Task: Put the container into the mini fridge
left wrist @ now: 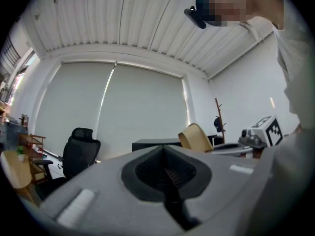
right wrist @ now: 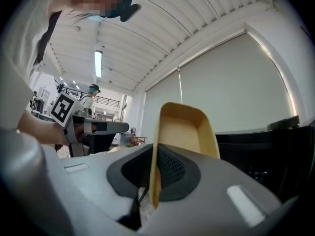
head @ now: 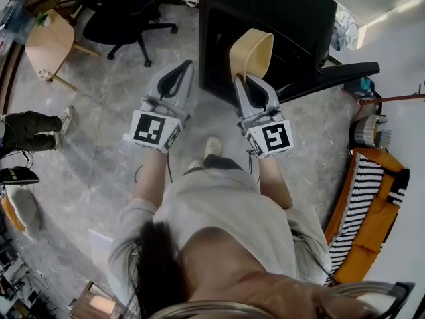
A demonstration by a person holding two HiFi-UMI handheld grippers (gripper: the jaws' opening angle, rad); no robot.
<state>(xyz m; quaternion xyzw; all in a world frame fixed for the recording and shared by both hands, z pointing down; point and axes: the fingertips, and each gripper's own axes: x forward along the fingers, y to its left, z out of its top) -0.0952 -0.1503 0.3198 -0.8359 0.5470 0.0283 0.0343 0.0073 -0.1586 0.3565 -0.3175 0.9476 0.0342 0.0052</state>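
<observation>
**Container** (head: 251, 52): tan, smooth, shallow rectangular tray with rounded corners and a raised rim. It stands on edge, hollow side facing the fridge, at the fridge's open front (whether past the threshold cannot be told).

**Fridge** (head: 265, 5): matte black box on the floor, with a dark interior. Its door (head: 332, 78) is swung open to the right.

**Right gripper** (head: 243, 78): grey plastic shell with black ribbed pads and a marker cube at the rear. The jaws are clamped narrowly on one thin side wall of the container.

**Left gripper** (head: 189, 64): same build. Its jaws are pressed together with nothing between them, and it is held level beside the right one.

**Floor** (head: 99, 145): grey and mottled.

**Chair** (head: 129, 12): black mesh office type on castors.

**Table** (head: 50, 42): round, pale wood.

**View notes**
- Only the head view shows the open door and the whole layout.
- Only the right gripper view shows the grip itself: the container (right wrist: 184, 132) has its wall edge-on between the pads (right wrist: 167, 168).
- The left gripper view shows the closed seam of its own jaws, the container (left wrist: 197, 137) side-on, and a coat stand (left wrist: 219, 117) by the wall (seen nowhere else).
</observation>
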